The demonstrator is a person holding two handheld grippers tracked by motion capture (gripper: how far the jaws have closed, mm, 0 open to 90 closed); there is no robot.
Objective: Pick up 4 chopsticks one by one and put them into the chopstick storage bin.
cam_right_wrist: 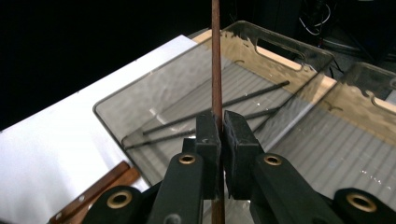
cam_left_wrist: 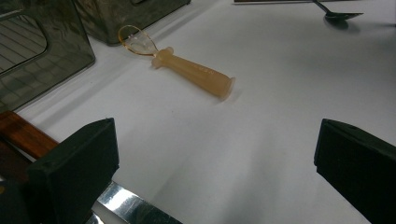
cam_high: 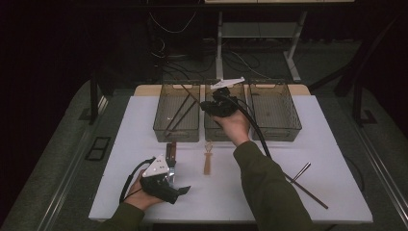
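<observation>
My right gripper (cam_right_wrist: 221, 123) is shut on a thin brown chopstick (cam_right_wrist: 215, 56) that runs straight up between its pads. It hovers over the left clear bin (cam_right_wrist: 140, 98), where two dark chopsticks (cam_right_wrist: 219, 106) lie on the bottom. In the high view the right gripper (cam_high: 207, 105) sits above the back row of bins, between the left bin (cam_high: 175, 137) and the middle one. My left gripper (cam_high: 177, 180) rests low at the front left, open, jaws wide apart with bare table between them (cam_left_wrist: 215, 163). A wooden-handled knife (cam_high: 171, 150) lies just beside it.
An amber plastic spoon (cam_high: 208, 160) lies mid-table, ahead of the left gripper (cam_left_wrist: 196, 72). A metal spoon (cam_high: 301, 171) and another brown chopstick (cam_high: 310, 193) lie at the right front. The middle bin (cam_high: 216, 135) and right bin (cam_high: 275, 135) stand along the back.
</observation>
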